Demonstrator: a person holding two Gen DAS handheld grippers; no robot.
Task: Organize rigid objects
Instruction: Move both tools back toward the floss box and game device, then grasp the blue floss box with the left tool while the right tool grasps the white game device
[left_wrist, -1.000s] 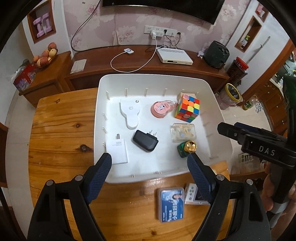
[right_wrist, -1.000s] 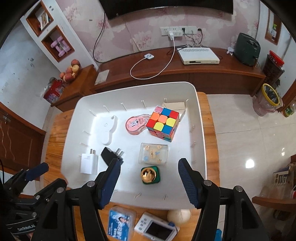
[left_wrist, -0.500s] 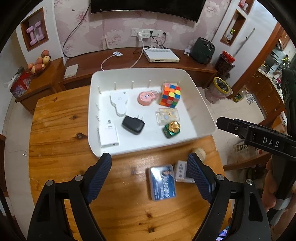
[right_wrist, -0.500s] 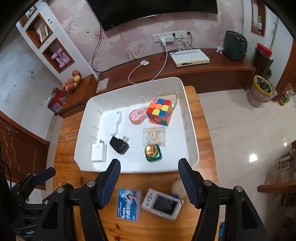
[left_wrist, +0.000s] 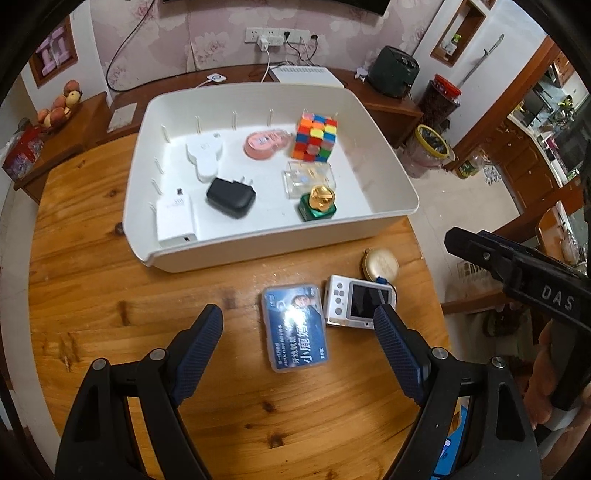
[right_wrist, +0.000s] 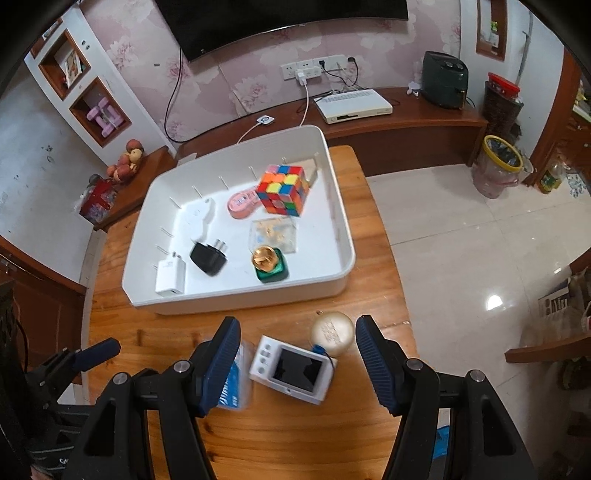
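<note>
A: Where are our grippers?

B: Both hang over the near part of the wooden table (left_wrist: 110, 295), on our side of the white tray (left_wrist: 258, 247). Our left gripper (left_wrist: 301, 345) has its jaws spread wide with nothing between them; below it lies the blue card case (left_wrist: 295, 328). Our right gripper (right_wrist: 297, 363) is just as wide and also holds nothing, and the small camera (right_wrist: 293, 369) lies on the table in the gap between its fingers.

A: What else is outside the tray?

B: A round gold compact (right_wrist: 331, 332), touching the camera's far corner. The case lies just beside the camera on its left; in the right view our left finger covers part of the case.

A: And inside?

B: A cube (left_wrist: 314, 138) at the far right, a pink tape (left_wrist: 264, 144) beside it, a white holder (left_wrist: 205, 155) further left. Nearer us sit a white charger (left_wrist: 175, 219), a black charger (left_wrist: 231, 194), a clear box (left_wrist: 308, 177), and a green bottle (left_wrist: 317, 205) with a gold cap, just in front of the box.
</note>
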